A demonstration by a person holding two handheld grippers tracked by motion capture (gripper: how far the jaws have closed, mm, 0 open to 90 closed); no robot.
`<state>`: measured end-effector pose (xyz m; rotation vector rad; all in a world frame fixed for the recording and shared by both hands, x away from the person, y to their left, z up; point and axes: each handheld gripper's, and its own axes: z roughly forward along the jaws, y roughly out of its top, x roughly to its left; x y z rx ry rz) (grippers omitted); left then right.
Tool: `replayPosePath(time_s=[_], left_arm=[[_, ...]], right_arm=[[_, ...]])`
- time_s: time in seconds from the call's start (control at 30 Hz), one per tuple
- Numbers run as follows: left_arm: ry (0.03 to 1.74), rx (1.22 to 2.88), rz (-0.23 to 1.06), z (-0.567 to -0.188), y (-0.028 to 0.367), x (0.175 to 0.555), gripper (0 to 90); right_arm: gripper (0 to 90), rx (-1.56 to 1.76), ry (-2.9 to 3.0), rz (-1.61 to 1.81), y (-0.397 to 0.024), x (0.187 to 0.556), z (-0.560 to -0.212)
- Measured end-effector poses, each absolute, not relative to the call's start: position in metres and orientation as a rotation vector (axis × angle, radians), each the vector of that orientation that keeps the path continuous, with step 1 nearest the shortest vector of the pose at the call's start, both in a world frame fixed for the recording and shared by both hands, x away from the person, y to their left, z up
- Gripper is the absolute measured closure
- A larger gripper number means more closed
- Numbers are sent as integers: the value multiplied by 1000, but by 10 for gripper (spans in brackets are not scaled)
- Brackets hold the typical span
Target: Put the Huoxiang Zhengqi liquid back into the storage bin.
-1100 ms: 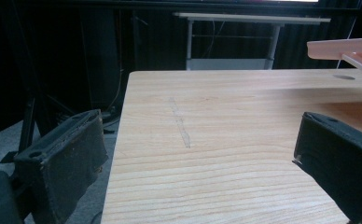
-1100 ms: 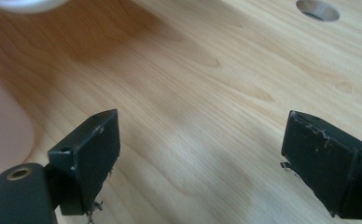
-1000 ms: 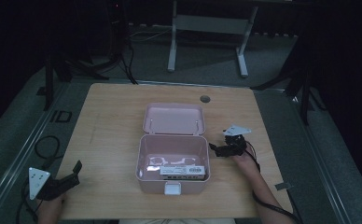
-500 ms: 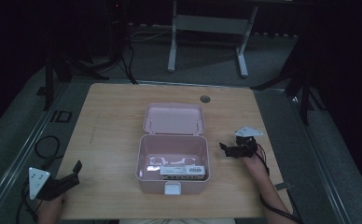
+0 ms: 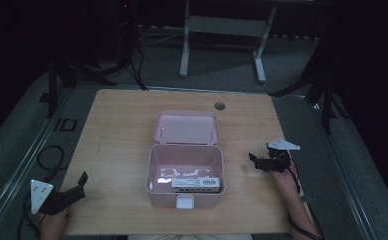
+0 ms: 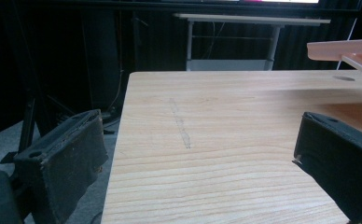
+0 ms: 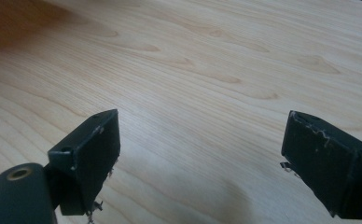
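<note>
Pink box (image 5: 185, 170) open, wooden table (image 5: 122, 145), dark room

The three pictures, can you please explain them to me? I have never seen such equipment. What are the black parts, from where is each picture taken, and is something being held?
No robot works here: a person holds a two-jaw tool in each hand. The high view looks down on a wooden table. The left gripper is near the table's front left corner, and the right gripper is to the right of a pink box. The box is open, its lid folded back, with a flat labelled item inside.

The other two pictures come from cameras riding on the grippers. Each looks along its own black jaws, the left gripper and right gripper. Both stand wide open over bare wood, holding nothing.
</note>
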<state>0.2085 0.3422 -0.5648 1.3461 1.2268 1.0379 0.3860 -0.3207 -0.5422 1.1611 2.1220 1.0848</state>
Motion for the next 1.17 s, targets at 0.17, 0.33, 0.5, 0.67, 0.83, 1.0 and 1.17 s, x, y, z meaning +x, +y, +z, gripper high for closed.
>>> replayPosePath(time_s=[0.17,0.33,0.5,0.67,0.83,1.0,1.17], left_arm=[[1227,1349,1037,-565,342,209,23],[1227,1351,1039,-565,342,209,23],[1226,1351,1038,-565,342,209,23],[1225,1353,1037,-565,342,209,23],[1227,1350,1037,-565,342,209,23],[1226,1347,1037,-565,342,208,23],[1226,1344,1035,-565,342,208,23]], right_arm=[[113,1197,2091,1105,-334,381,-541],[113,1230,2063,1125,-345,375,-540],[113,1233,2079,1114,-354,369,-539],[114,1262,2061,1111,-362,363,-540],[114,1290,2049,1123,-368,359,-543],[114,1301,2048,1116,-370,359,-546],[114,1300,2046,1124,-370,360,-546]])
